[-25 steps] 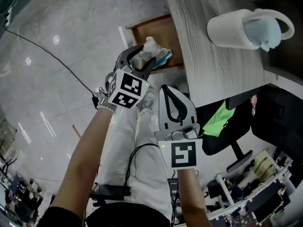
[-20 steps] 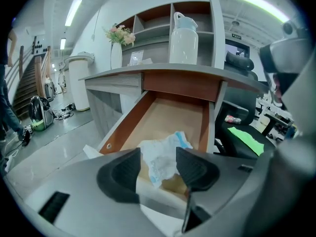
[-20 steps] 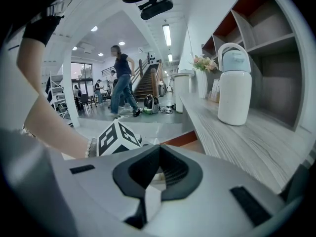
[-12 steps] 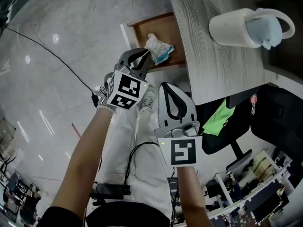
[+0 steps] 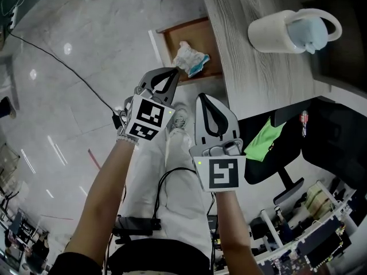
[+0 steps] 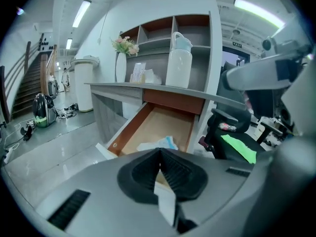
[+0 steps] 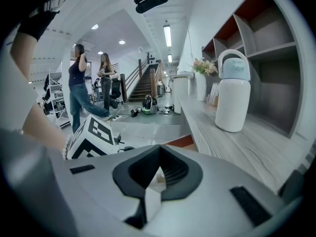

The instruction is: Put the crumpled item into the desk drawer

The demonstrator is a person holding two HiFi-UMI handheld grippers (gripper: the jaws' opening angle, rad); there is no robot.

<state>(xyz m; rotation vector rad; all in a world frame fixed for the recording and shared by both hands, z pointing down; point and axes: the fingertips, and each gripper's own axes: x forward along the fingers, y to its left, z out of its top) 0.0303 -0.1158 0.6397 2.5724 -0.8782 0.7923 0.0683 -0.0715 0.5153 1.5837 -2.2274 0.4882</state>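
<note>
The grey left gripper, its jaws just closed on nothing, hovers near the open brown wooden desk drawer, where the crumpled white-and-blue item already lies, so the task looks done; the right gripper is likewise closed and empty.

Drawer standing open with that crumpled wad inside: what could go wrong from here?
1. The drawer juts out from the desk, and the shut, empty left tongs hover near its corner. A careless move might knock it.
2. The crumpled item lies loose and puffy. Pushing the drawer shut might snag it under the desk top.
</note>
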